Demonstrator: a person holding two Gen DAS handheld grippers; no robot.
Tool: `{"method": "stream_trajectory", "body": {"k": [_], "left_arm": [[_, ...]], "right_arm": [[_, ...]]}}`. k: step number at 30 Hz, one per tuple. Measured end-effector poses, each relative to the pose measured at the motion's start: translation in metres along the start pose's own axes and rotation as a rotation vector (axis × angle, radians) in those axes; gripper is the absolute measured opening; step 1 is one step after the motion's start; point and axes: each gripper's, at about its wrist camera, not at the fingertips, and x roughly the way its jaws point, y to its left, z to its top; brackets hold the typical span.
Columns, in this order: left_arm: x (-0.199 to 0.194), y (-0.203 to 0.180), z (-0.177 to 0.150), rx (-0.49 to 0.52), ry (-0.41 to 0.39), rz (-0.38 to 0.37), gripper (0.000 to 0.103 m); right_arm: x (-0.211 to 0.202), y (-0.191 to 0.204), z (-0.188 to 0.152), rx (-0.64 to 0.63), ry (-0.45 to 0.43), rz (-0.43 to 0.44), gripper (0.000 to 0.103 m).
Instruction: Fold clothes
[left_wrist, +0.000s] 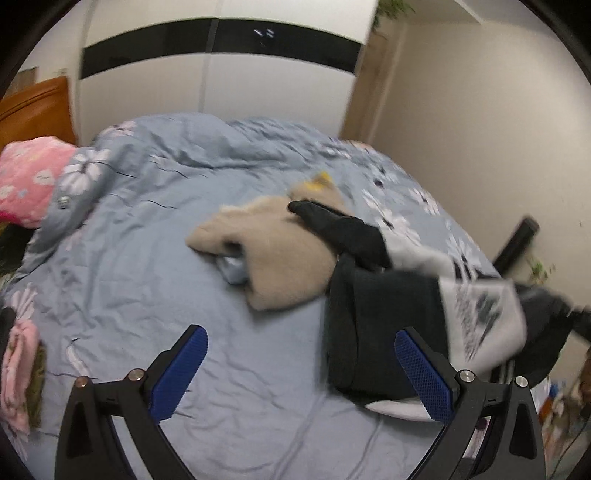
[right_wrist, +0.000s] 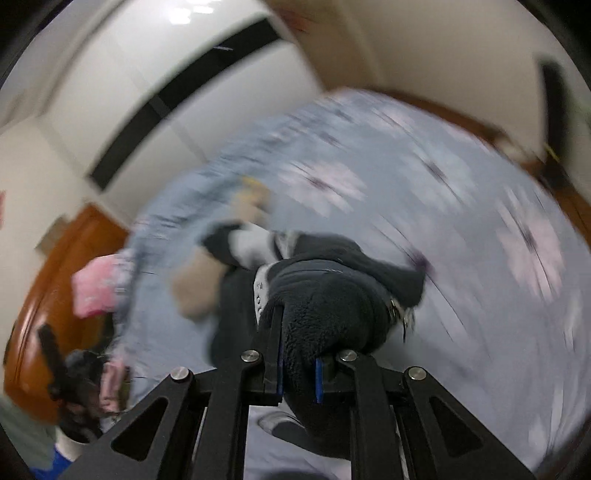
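Observation:
A dark grey and white fleece garment (left_wrist: 384, 317) with a black print hangs above the right side of the bed, lifted from the right. My right gripper (right_wrist: 299, 365) is shut on its dark fleece (right_wrist: 325, 317); cloth bulges between the blue pads. A beige fleece garment (left_wrist: 280, 251) lies crumpled mid-bed, partly under the dark sleeve (left_wrist: 340, 229). My left gripper (left_wrist: 299, 365) is open over bare sheet, with nothing between its blue pads (left_wrist: 184, 369); its right finger sits in front of the dark garment's lower edge. The right wrist view is heavily blurred.
The bed carries a blue floral sheet (left_wrist: 155, 266). A pink quilt (left_wrist: 29, 177) lies at its far left, pink clothing (left_wrist: 18, 369) at the near left edge. A white wardrobe (left_wrist: 207, 66) stands behind, a wall (left_wrist: 480, 129) to the right.

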Motion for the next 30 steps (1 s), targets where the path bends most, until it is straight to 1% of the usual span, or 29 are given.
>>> {"method": "stream_trajectory", "body": {"k": [2,5,7,9,11,13,15,18,21,24,26,28,29,30], "left_arm": [[0.020,-0.019,0.004,0.051,0.043,-0.016,0.103],[0.054,-0.041,0.016,0.090,0.108,-0.056,0.103],[0.081,-0.054,0.026,0.098,0.146,-0.082,0.103],[0.112,-0.064,0.039,0.086,0.185,-0.100,0.103],[0.145,-0.070,0.051,0.054,0.228,-0.117,0.103],[0.182,-0.081,0.059,0.010,0.289,-0.136,0.102],[0.209,-0.094,0.060,-0.013,0.334,-0.165,0.102],[0.251,-0.118,0.056,-0.040,0.405,-0.208,0.102],[0.284,-0.132,0.053,-0.080,0.447,-0.211,0.102],[0.307,-0.134,0.054,-0.169,0.474,-0.219,0.101],[0.315,-0.134,0.054,-0.195,0.475,-0.196,0.094],[0.320,-0.134,0.054,-0.212,0.475,-0.169,0.077],[0.321,-0.133,0.055,-0.216,0.473,-0.157,0.074],[0.320,-0.133,0.055,-0.219,0.465,-0.148,0.064]], "right_arm": [[0.015,-0.043,-0.018,0.098,0.033,-0.046,0.012],[0.027,-0.095,-0.042,0.223,0.067,-0.096,0.013],[0.031,-0.116,-0.056,0.270,0.071,-0.086,0.013],[0.033,-0.129,-0.066,0.293,0.067,-0.064,0.014],[0.035,-0.134,-0.072,0.302,0.069,-0.060,0.014],[0.036,-0.133,-0.076,0.290,0.071,-0.076,0.015],[0.037,-0.128,-0.082,0.286,0.071,-0.087,0.015],[0.045,-0.133,-0.087,0.297,0.068,-0.093,0.015],[0.049,-0.136,-0.088,0.303,0.066,-0.092,0.016],[0.049,-0.137,-0.089,0.303,0.064,-0.092,0.016],[0.049,-0.138,-0.090,0.310,0.061,-0.091,0.016],[0.050,-0.139,-0.090,0.317,0.060,-0.091,0.016],[0.050,-0.139,-0.091,0.319,0.061,-0.091,0.016],[0.050,-0.139,-0.090,0.322,0.060,-0.093,0.016]]}}
